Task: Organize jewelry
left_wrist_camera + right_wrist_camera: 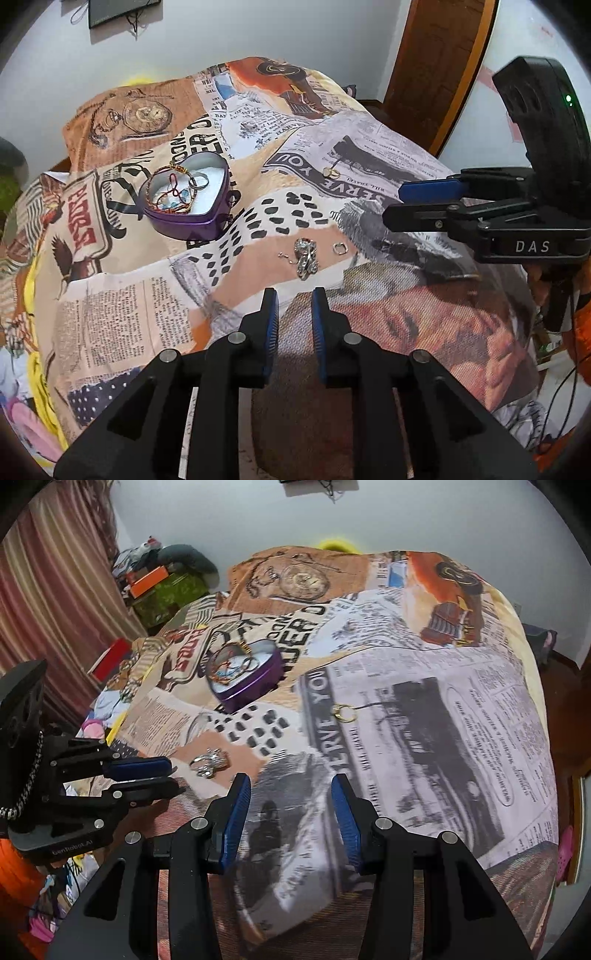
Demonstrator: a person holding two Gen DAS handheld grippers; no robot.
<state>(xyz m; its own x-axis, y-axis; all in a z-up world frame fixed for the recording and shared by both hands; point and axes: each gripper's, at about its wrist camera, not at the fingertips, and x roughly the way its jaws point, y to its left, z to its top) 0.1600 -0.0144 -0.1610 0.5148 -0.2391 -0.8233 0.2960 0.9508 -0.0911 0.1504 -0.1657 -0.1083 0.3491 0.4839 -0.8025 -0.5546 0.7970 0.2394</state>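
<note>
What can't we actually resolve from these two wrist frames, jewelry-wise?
- Contents of the purple heart tin: a tangle of rings and beads, pieces overlap; count unclear in both views.
- Silver cluster on the bedspread: too small and glinting to tell one piece from several.
- Gold ring: in the left wrist view only a speck.
- Small silver ring: not made out in the right wrist view.
- Far wall of the tin: hidden by its near rim in the right wrist view.

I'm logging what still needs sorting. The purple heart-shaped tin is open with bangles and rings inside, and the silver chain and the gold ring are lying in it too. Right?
Not quite. The purple heart-shaped tin is open with bangles and rings inside, but the silver chain and gold ring lie outside it on the printed bedspread. Both wrist views show this.
</note>
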